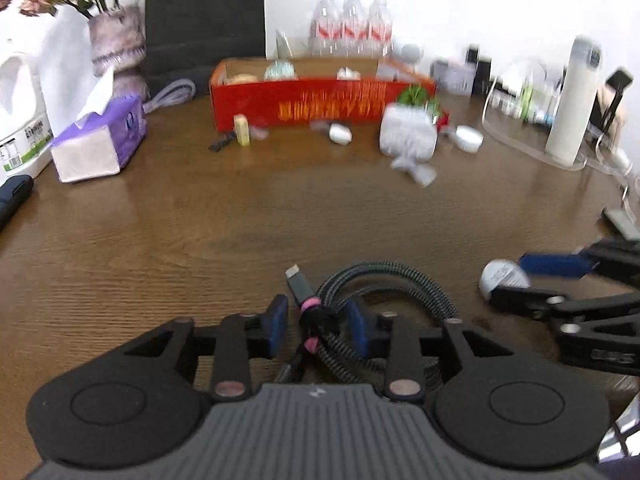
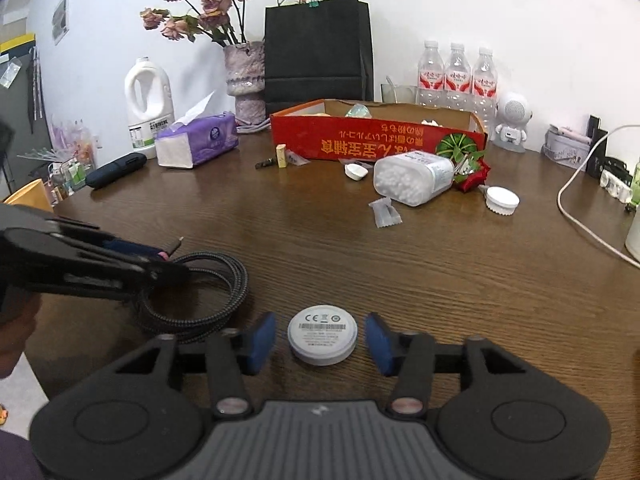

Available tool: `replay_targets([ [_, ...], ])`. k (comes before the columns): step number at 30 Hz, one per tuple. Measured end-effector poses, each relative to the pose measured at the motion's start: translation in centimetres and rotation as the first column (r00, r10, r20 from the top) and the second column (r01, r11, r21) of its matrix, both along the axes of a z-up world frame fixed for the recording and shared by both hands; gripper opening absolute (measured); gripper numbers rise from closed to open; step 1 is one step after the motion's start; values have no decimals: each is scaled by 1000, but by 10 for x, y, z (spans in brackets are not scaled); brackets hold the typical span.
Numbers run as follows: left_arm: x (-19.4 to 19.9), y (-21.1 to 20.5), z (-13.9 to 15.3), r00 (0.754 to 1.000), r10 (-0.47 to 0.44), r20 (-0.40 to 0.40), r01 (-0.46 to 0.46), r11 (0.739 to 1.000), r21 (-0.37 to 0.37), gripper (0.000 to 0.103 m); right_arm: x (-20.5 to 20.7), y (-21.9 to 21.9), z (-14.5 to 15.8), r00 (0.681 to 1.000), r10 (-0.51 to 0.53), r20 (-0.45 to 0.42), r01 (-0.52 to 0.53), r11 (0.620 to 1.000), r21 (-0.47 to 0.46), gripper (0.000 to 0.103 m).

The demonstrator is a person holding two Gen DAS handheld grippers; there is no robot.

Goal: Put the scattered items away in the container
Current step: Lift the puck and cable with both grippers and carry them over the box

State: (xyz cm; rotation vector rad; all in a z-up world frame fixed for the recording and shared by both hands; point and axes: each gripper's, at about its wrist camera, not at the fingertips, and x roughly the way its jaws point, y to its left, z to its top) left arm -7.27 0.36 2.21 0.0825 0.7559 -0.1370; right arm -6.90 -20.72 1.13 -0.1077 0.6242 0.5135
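Observation:
A coiled black braided cable point(image 1: 384, 284) with pink ties lies on the wooden table. My left gripper point(image 1: 318, 322) is open, its blue pads on either side of the cable's tied bundle; I cannot tell if they touch it. The cable also shows in the right wrist view point(image 2: 200, 292). A round white disc point(image 2: 322, 335) lies flat between the open blue pads of my right gripper point(image 2: 320, 338), not touched. It also shows in the left wrist view point(image 1: 502, 276). The red cardboard box point(image 2: 360, 142) stands at the back and holds several small items.
A cotton-swab jar point(image 2: 412, 178) lies on its side before the box, with a white lid point(image 2: 502, 199), a wrapped packet point(image 2: 385, 212), a small white cap point(image 2: 356, 171) and a yellow block point(image 2: 281, 156) nearby. A tissue pack point(image 2: 196, 140), vase, jug, bottles and white cord point(image 2: 588, 224) ring the table.

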Motion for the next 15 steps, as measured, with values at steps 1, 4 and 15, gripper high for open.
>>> replay_targets([
  [1,0,-1,0,1000,-2,1,2,1000,14,42,-1,0,0,1000,-1,2,1,1000,-6,56],
  [4,-4,-1,-1,1000,-21,6,21,1000,5,26,0,-2,-2,1000,-8,-4,8,1000,-2,54],
  [15,-41,-5,20,971,46,236,-30,997,-71,19,-15,7,15,988,-53,149,50,999,23,38],
])
